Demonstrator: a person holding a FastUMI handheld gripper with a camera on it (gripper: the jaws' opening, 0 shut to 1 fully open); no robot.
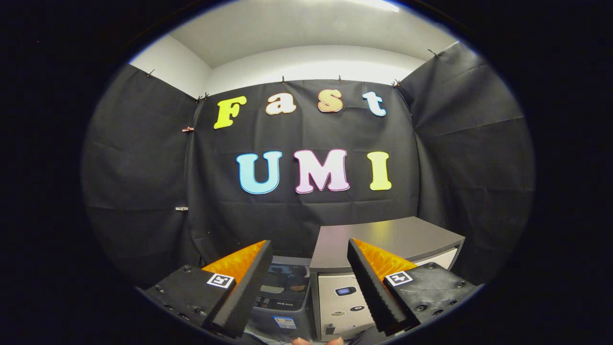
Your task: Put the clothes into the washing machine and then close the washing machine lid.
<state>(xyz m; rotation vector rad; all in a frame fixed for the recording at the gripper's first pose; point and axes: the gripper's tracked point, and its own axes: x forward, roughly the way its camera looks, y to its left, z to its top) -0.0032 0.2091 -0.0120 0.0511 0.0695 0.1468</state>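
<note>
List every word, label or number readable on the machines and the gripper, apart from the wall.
Nothing can be quoted.
Washing machine, control strip: a line of print, too small to read.
Sticker on its front: blurred.
Grey cabinet beside it: a small display and round badges, unreadable.
Gripper, open with nothing between its fingers: square markers, a pattern, no words.

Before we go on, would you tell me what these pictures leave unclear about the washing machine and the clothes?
- Washing machine, gripper view: the open claw's fingers cover its sides; whether the lid is open is unclear.
- Clothes: I cannot locate them.
- Cabinet front: partly behind one finger.
- Fingertips, cut off; whose is unclear.
</note>
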